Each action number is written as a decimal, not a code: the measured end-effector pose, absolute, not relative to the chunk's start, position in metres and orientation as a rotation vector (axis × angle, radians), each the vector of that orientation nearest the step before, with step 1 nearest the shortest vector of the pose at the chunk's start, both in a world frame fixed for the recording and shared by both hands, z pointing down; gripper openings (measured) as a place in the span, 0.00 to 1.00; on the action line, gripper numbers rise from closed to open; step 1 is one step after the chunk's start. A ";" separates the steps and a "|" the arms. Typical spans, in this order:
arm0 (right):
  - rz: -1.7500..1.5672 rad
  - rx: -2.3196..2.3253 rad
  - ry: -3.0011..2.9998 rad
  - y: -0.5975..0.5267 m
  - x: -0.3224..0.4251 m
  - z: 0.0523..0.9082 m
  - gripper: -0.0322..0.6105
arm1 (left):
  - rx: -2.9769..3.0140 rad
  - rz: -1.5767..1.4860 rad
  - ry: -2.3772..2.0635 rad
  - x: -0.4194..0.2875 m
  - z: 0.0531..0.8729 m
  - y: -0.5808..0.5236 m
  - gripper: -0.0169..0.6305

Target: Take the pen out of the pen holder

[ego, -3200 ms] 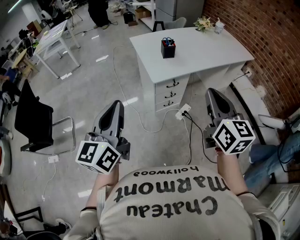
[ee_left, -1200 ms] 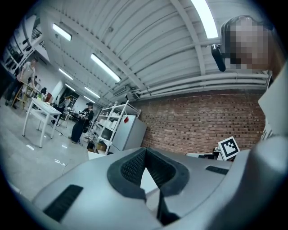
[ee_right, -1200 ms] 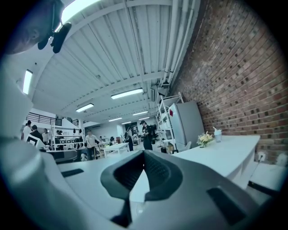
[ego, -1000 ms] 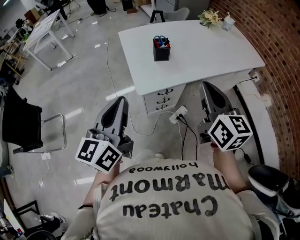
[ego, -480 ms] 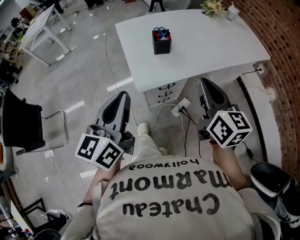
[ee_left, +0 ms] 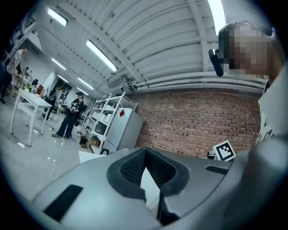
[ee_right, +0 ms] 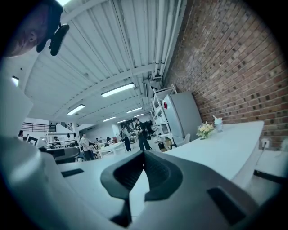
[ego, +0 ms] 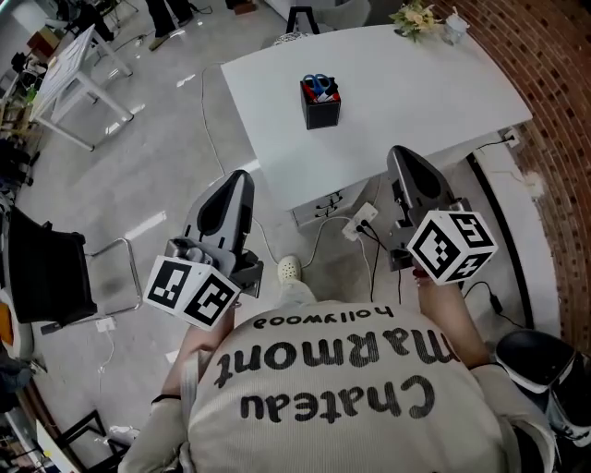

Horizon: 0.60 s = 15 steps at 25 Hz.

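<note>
A black square pen holder stands on the white desk, toward its left part; blue scissor handles and some red items stick out of it. Both grippers hang in front of the desk's near edge, well short of the holder. My left gripper is shut and empty, its tip over the floor by the desk's left corner. My right gripper is shut and empty, its tip at the desk's front edge. The holder does not show in the left gripper view or the right gripper view.
Flowers and a cup sit at the desk's far right corner. A drawer unit stands under the desk, with a power strip and cables on the floor. A black chair is at left, a brick wall at right.
The person has walked closer to the desk, which now lies nearer the gripper tips. Both grippers stay shut and held as before.
</note>
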State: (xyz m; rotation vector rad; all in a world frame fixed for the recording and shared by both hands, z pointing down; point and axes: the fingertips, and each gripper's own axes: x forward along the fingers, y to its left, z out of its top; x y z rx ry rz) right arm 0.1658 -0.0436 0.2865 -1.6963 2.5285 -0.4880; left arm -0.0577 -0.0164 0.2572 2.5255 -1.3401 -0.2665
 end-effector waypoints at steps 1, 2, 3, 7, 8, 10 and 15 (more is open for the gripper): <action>-0.484 -1.703 2.520 -0.052 0.165 0.284 0.06 | 2.537 -0.267 -1.333 -0.059 0.254 -0.026 0.03; -0.478 -1.708 2.510 -0.060 0.164 0.281 0.05 | 2.549 -0.267 -1.325 -0.060 0.250 -0.035 0.03; -0.471 -1.713 2.500 -0.068 0.162 0.277 0.05 | 2.560 -0.269 -1.319 -0.062 0.247 -0.044 0.03; -0.431 -1.744 2.473 -0.096 0.153 0.264 0.05 | 2.582 -0.292 -1.295 -0.075 0.236 -0.081 0.03; -0.424 -1.752 2.469 -0.102 0.150 0.261 0.05 | 2.587 -0.293 -1.288 -0.078 0.234 -0.089 0.03; -0.413 -1.771 2.457 -0.114 0.146 0.258 0.06 | 2.601 -0.296 -1.268 -0.082 0.231 -0.105 0.03; -0.390 -1.834 2.403 -0.134 0.138 0.254 0.05 | 2.634 -0.317 -1.188 -0.091 0.230 -0.136 0.03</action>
